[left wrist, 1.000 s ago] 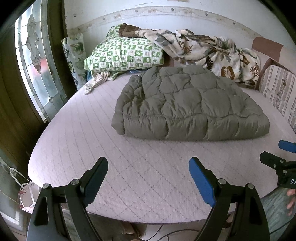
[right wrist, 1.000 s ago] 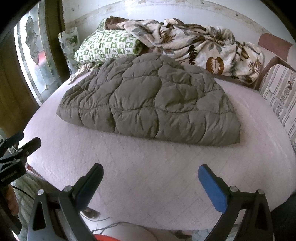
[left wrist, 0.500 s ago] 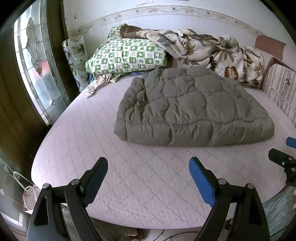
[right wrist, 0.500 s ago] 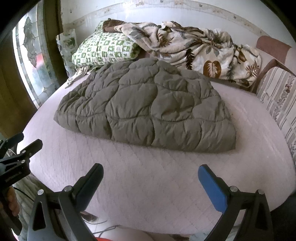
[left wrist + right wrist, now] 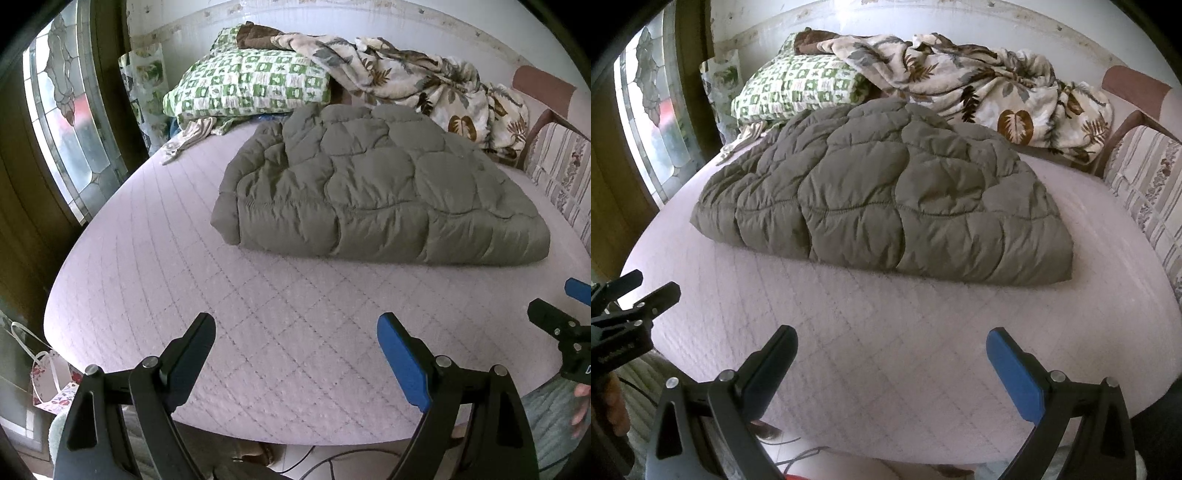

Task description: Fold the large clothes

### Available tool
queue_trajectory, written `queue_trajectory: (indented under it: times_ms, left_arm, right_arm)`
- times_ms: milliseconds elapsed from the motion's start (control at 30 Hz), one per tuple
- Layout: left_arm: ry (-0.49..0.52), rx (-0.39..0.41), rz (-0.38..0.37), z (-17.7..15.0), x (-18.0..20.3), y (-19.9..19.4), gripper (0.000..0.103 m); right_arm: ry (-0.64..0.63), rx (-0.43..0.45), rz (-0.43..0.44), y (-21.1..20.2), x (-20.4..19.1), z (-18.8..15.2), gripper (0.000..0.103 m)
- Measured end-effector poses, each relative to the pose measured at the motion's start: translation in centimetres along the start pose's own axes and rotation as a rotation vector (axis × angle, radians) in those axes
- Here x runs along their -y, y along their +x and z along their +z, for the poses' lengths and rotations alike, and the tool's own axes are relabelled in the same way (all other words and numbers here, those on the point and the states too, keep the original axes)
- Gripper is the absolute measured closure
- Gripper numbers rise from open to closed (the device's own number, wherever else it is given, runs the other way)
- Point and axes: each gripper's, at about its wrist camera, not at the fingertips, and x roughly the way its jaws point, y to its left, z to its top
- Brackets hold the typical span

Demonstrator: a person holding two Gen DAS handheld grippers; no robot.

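Olive-green quilted coat (image 5: 380, 188) is lying folded into a thick bundle on the pale pink quilted mattress (image 5: 155, 258), toward its far half and well apart from both tools. Nearer the camera, the left gripper (image 5: 295, 347) and the right gripper (image 5: 890, 362) are hovering over bare mattress, each with its 2 jaws standing wide apart and nothing between them. Behind the coat, a green checked pillow (image 5: 247, 88) and a leaf-print blanket (image 5: 979, 85) are resting against the wall.
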Motion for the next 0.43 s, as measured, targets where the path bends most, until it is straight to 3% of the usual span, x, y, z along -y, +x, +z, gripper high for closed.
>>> queue_trajectory:
  times_ms: [433]
  left_arm:
    - [0.039,0.004,-0.003,0.5,0.8,1.1,0.014]
  right_arm:
    - [0.016,-0.013,0.002,1.2,0.9,0.8,0.0]
